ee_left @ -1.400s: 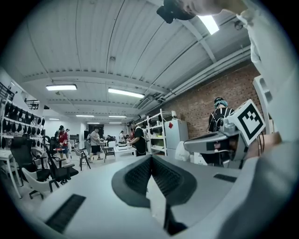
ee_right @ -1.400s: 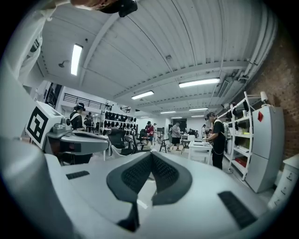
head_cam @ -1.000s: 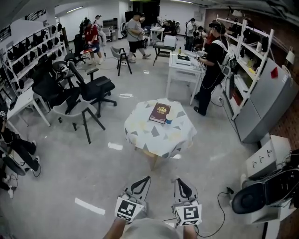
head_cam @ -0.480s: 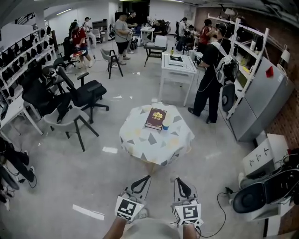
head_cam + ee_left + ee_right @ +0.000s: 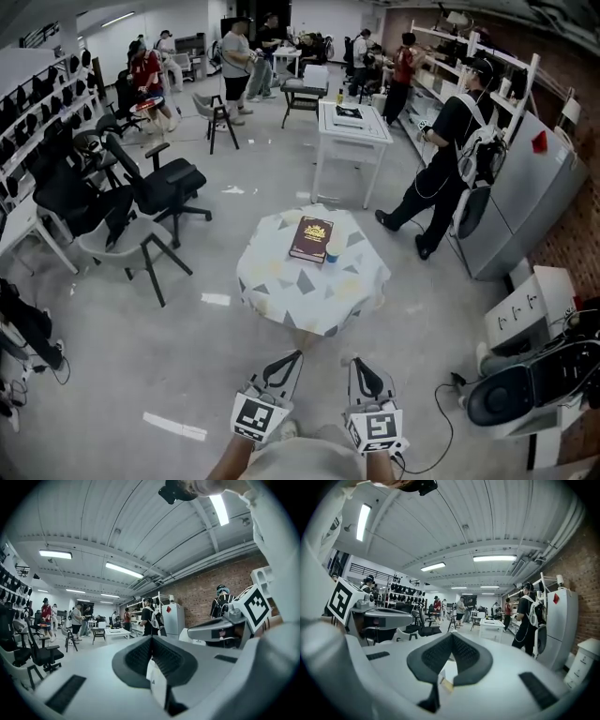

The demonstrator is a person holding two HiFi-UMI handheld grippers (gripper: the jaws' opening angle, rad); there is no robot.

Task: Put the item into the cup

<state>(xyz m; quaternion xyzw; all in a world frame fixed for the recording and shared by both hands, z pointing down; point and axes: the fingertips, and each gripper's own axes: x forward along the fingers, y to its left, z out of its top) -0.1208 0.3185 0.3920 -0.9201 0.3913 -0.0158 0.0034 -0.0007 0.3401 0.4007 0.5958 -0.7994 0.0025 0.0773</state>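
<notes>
closer now is the round table (image 5: 281, 292), drawn a bit nearer in the head view than a sec ago. the person in black (image 5: 450, 159) at the right has stepped away from the white desk (image 5: 352, 120). book and cup are unchanged on the cloth. both grippers are kept low, close to the body, as before.

left gripper (image 5: 292, 361): in its own view the jaws are seen pressed together at the tips, w/ nothing caught btwn them. only a bit of the patterned cloth is glimpsed thru the gap behind the pads. right gripper (image 5: 361, 367): likewise clenched tip to tip, nothing held.

the cup (image 5: 332, 253) is stood on the table's far half, just beside the right edge of the book (image 5: 311, 238); whether they touch can't be told. the item itself can't be picked out at this range: too small or hidden. no loose thing is made out on the cloth.

step in hand, as judged: approach only. no pick is begun and the task is barely started. next, the table must be reached and the item located. then one gripper is to be opened, lowered over it and closed, and the item carried above the cup's mouth. care is called for so the cup isn't knocked.
</notes>
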